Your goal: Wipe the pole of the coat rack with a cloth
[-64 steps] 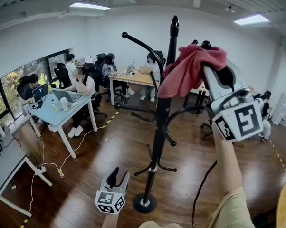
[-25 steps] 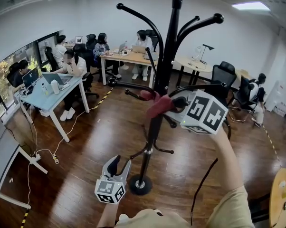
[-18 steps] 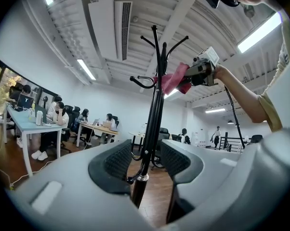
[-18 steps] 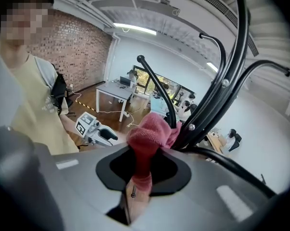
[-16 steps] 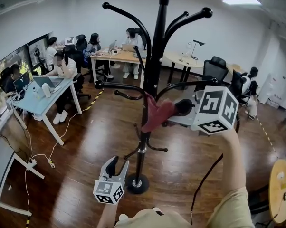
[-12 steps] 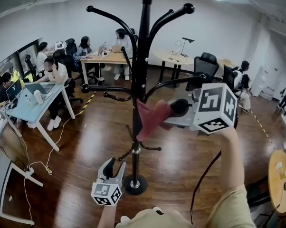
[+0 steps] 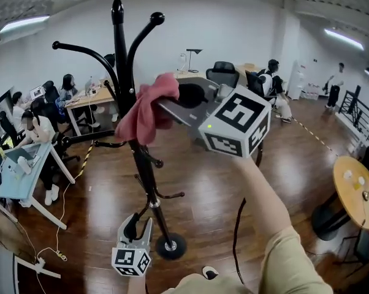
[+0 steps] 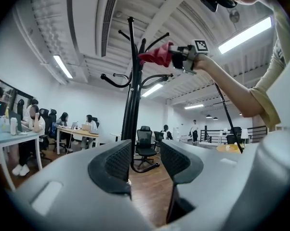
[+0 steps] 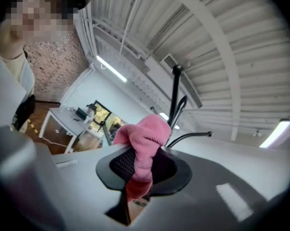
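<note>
**Mid-Wipe, High on the Pole**

Judged as the wiping step itself, under way but not finished. Found the right gripper (image 7: 172, 101) clenched on one pink cloth (image 7: 146, 112), bunched between its jaws with a fold spilling out ahead. Saw that cloth held against, or just beside, the black pole (image 7: 151, 192) of the coat rack, below the upper hooks. Could not confirm firm contact from any view. Found the left gripper (image 7: 137, 226) low down near the round base (image 7: 171, 247), jaws apart and gripping nothing, with only floor and the pole beyond them in its own view.

Reckoned for the next move: press the cloth onto the pole and draw it down along the shaft, steering round the lower hooks jutting out midway. Possibly steady the rack with the idle gripper, given a tall frame on a small base.

Counted one coat rack, one pole, one cloth and two grippers, one of them loaded. Reached no exact number of hooks, owing to overlap. Noted several seated people at desks (image 7: 16, 171) far off to the left.
</note>
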Action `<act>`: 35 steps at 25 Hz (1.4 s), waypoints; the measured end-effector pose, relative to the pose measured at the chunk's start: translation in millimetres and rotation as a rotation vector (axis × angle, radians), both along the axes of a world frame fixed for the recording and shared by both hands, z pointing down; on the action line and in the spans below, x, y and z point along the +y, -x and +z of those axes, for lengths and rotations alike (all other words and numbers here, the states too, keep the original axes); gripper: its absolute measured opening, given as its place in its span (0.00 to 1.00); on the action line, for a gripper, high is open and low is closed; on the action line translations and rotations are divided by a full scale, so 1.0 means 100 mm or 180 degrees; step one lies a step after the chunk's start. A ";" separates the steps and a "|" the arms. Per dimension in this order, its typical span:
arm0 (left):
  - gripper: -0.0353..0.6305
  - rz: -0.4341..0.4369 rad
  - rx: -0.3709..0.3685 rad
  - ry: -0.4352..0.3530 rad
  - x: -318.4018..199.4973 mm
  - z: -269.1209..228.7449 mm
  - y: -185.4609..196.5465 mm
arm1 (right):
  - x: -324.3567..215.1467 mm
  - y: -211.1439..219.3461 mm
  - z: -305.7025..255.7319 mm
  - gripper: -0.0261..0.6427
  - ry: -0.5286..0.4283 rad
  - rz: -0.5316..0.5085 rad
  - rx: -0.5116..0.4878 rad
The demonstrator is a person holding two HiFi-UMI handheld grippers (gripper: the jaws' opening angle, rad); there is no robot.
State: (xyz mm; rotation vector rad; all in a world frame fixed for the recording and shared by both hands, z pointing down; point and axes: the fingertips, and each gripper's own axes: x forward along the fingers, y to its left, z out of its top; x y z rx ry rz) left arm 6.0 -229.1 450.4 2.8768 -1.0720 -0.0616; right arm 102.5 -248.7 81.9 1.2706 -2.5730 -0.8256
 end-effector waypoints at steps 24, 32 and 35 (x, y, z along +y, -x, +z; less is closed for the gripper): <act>0.31 0.0581 -0.0060 0.0022 0.39 0.01 -0.52 | -0.58 -0.23 -0.81 0.12 -0.0456 0.0503 -0.0824; 0.30 0.0445 -0.0014 0.0040 0.26 0.03 -0.45 | -0.91 0.01 -0.31 0.12 0.0099 0.0567 0.0017; 0.30 0.0452 -0.0024 0.0051 0.24 0.05 -0.49 | -1.04 0.06 0.13 0.11 0.0452 0.0744 0.0789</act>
